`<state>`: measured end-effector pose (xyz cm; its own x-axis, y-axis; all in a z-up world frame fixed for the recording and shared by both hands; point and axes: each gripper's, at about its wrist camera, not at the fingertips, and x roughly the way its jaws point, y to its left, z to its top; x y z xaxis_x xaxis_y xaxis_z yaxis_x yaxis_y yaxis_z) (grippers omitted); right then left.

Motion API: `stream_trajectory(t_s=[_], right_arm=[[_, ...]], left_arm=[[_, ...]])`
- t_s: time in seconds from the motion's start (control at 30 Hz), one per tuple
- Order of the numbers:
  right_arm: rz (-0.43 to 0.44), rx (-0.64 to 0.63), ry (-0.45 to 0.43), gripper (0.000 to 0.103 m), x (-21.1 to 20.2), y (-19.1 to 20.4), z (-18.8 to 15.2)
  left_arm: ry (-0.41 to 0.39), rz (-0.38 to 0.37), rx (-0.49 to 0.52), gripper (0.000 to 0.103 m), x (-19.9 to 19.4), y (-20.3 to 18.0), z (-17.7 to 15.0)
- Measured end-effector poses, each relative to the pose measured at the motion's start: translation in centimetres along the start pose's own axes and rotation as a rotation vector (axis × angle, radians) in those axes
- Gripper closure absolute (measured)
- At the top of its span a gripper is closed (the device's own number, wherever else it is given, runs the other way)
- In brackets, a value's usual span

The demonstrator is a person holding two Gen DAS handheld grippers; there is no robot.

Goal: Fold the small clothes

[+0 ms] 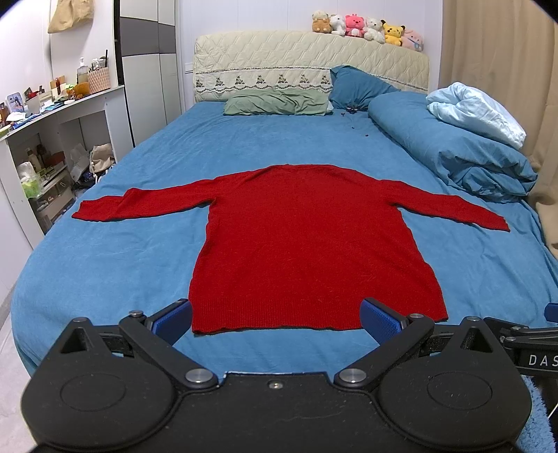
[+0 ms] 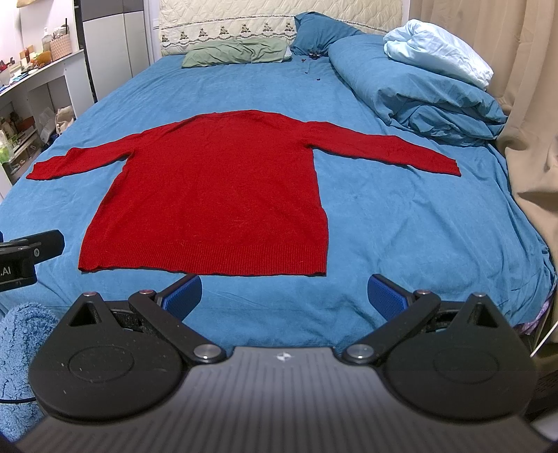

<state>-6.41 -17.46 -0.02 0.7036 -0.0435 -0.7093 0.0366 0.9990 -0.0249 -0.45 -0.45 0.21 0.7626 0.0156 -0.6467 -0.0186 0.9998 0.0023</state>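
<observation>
A bed with a blue sheet (image 1: 139,251) fills both views, running from the near edge to a cream quilted headboard (image 1: 307,62) at the far end. On the right side of the bed lies a bunched blue duvet (image 1: 453,150) with a pale blue blanket (image 1: 477,111) on top of it. A green pillow (image 1: 279,102) and a blue pillow (image 1: 359,87) sit at the far end, against the headboard.

The red sweater (image 1: 307,244) lies flat in the middle of the sheet, both sleeves spread out to left and right, its ribbed hem toward the near edge and its neck toward the far end.

The left gripper (image 1: 277,319) stands wide apart, its blue pads on either side of the near hem; in the left wrist view the pads overlap the hem's corners, though whether they touch the cloth or hang above it is hard to judge from this angle. The right gripper (image 2: 284,292) is likewise spread wide and holds nothing; it sits just near of the hem, toward the sweater's right corner, with bare sheet between its pads.

A row of plush toys (image 1: 366,29) lines the top of the headboard. A few small dark bits (image 1: 352,111) lie on the sheet near the blue pillow.
</observation>
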Motion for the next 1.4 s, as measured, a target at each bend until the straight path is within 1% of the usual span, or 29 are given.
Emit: stream_trajectory(t_s=[0.9,1.07,1.1,1.23,1.33,1.4], right_arm=[[-0.001,-0.001,-0.002,0.0,-0.2,-0.1,-0.1],[0.005,0.012,-0.022,0.0,-1.0,-0.3,0.5],[0.008,0.016,-0.025,0.0,-0.8,-0.4,0.3],[-0.008,0.055,-0.063,0.0,-2.4,-2.0,1.9],[-0.026,0.09,-0.099,0.0,-2.8,-4.0,3.8],[-0.037,0.128,-0.123,0.0,-2.6,-6.0,5.4]], left_arm=[[-0.001,-0.003,-0.005,0.0,0.0,0.0,0.0],[-0.013,-0.012,-0.012,0.0,-0.7,-0.3,0.5],[-0.018,-0.016,-0.012,0.0,-0.9,-0.4,0.8],[-0.057,-0.04,0.004,0.0,-1.3,-1.7,2.8],[-0.101,-0.075,0.018,0.0,-1.1,-3.3,5.4],[-0.129,-0.101,0.032,0.0,-0.6,-4.4,7.5]])
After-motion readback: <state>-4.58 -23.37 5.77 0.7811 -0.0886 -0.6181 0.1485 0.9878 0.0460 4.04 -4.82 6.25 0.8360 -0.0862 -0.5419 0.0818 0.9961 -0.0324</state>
